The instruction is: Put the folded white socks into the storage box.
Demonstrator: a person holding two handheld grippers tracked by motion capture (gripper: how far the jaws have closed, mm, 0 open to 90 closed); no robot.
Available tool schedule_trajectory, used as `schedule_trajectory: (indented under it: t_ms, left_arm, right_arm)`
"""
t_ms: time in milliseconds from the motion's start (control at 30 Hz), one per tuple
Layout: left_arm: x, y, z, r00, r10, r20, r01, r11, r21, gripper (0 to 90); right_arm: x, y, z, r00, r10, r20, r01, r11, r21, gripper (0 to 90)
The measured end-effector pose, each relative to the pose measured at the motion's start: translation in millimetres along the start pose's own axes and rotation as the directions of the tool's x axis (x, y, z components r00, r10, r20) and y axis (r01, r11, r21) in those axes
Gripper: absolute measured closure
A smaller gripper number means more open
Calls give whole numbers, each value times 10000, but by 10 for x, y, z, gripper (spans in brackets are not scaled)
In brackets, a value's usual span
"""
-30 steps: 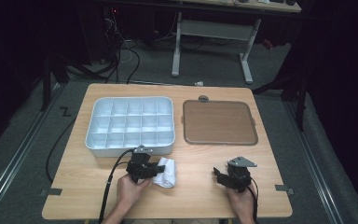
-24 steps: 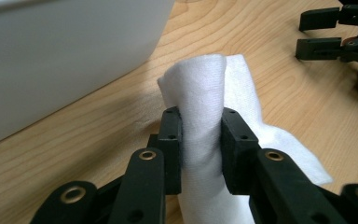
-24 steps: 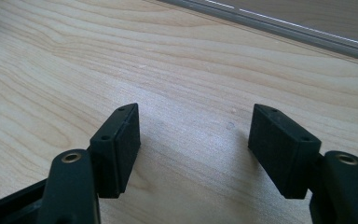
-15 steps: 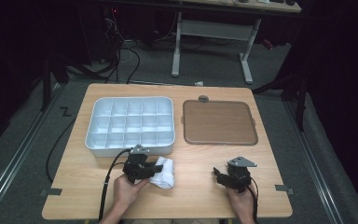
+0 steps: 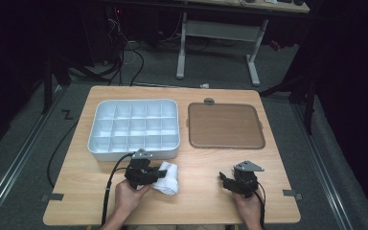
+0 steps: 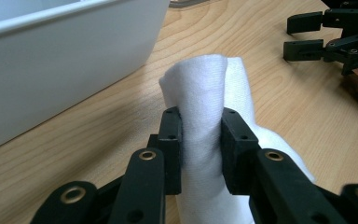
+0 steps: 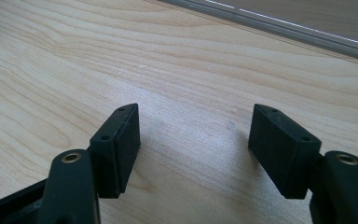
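Between left jaws, seemingly one cloth [image 6: 205, 140].

The left tool [image 6: 200, 140] pinches a bunched white cloth [image 6: 205, 93] between its two black jaws. Left of the cloth stands a white tray wall [image 6: 51, 60]; far right of it, the other tool [image 6: 328, 39] rests on the wooden counter [image 6: 284, 102], jaws apart.

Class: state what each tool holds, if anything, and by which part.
The left tool pinches the white cloth at a raised fold. The right tool is open, holding nothing.
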State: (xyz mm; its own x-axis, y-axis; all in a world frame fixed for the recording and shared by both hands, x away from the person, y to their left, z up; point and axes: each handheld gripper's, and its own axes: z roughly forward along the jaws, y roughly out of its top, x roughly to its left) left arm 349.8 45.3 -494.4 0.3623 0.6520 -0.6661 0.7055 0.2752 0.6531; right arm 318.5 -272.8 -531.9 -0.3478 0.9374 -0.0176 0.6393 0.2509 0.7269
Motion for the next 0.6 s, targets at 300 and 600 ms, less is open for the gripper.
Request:
schedule_trajectory:
  t_ms: [300, 600]
  left_arm:
    - [-9, 31, -50, 9998, -148, 127, 149, 9999, -63, 730]
    - [-71, 96, -104, 9997, -54, 247, 58, 9998, -184, 730]
  right_arm:
    - [1, 0, 0, 10000, 22, 1, -22, 10000, 4, 342]
    - [1, -1, -1, 10000, 35, -2, -35, 10000, 6, 342]
